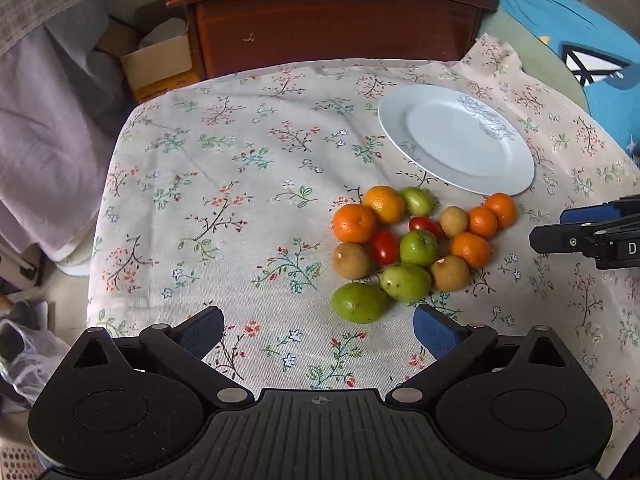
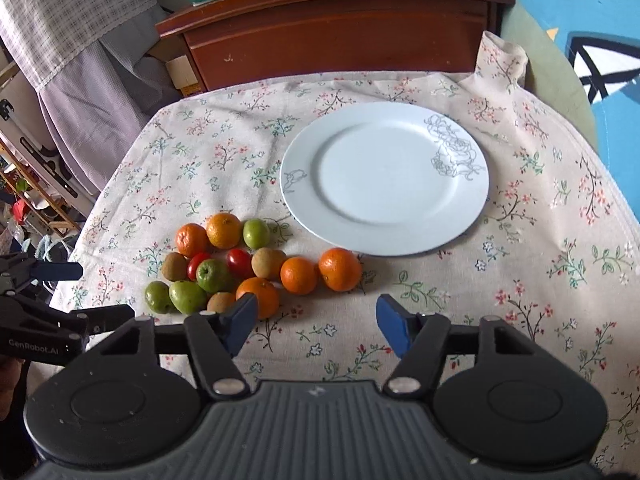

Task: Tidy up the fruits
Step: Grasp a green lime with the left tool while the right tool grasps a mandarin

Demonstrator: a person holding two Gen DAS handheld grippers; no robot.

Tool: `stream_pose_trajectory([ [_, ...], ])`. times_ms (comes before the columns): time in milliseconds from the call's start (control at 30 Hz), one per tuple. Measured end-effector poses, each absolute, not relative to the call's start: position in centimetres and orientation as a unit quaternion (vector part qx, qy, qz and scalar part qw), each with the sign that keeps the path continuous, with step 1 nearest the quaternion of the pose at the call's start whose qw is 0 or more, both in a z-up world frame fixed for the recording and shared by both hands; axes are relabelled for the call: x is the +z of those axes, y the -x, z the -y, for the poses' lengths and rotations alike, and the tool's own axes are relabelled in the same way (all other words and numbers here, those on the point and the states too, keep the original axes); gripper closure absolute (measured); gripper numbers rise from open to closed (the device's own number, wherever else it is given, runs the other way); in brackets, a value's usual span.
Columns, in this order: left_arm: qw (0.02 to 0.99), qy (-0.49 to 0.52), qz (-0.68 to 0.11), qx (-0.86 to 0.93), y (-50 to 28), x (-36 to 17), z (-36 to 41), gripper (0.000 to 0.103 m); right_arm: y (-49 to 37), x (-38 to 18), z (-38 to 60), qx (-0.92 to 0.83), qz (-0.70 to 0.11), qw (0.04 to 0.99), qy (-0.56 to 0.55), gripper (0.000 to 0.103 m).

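While both tools hover above the cloth, the left gripper (image 1: 318,330) has its blue pads (image 1: 206,330) spread wide apart with nothing between them, and the right gripper (image 2: 316,324) likewise stands with its blue pads (image 2: 390,322) parted and nothing held. Just ahead of the left gripper lies a heap of fruits (image 1: 416,246) resting on the floral tablecloth (image 1: 224,184). Nearest the left tool sit two green fruits (image 1: 359,302) touching one another, with a third green fruit (image 1: 418,247) behind them at the middle of the heap. Brown round fruits (image 1: 351,260) flank the group on both sides, and two small red tomatoes (image 1: 384,247) lie between the green and orange pieces. Mandarins (image 1: 354,223) occupy the far left of the heap, while three smaller oranges (image 2: 340,269) trail off toward the right gripper; one orange (image 2: 259,295) is partly hidden behind that gripper's left pad. Beyond the heap, and apart from it, a white plate (image 2: 468,208) with a grey line drawing on its rim lies flat on the cloth, carrying no fruit. Behind the table stands a dark wooden cabinet (image 1: 332,20), with a cardboard box (image 1: 160,66) and pale draped fabric (image 1: 52,128) to its left.
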State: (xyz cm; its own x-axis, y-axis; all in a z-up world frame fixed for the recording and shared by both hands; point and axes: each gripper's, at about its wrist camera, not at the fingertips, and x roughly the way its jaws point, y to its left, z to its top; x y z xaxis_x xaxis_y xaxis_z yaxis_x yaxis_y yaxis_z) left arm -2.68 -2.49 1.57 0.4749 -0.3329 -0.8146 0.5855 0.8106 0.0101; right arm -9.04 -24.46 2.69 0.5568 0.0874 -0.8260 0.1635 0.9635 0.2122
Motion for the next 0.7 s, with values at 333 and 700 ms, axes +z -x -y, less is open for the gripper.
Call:
stream_pose_trajectory([
  [333, 0.834, -0.155, -0.435, -0.304, 2.4, 0.6, 3.4, 0.031, 8.6, 2.2, 24.9, -0.043, -0.433, 0.891, -0.13, 0.053],
  [700, 0.827, -0.181, -0.421, -0.324, 2.2, -0.9, 4.5, 0.038, 7.0, 0.4, 26.3, -0.064, -0.445, 0.878, -0.162, 0.061],
])
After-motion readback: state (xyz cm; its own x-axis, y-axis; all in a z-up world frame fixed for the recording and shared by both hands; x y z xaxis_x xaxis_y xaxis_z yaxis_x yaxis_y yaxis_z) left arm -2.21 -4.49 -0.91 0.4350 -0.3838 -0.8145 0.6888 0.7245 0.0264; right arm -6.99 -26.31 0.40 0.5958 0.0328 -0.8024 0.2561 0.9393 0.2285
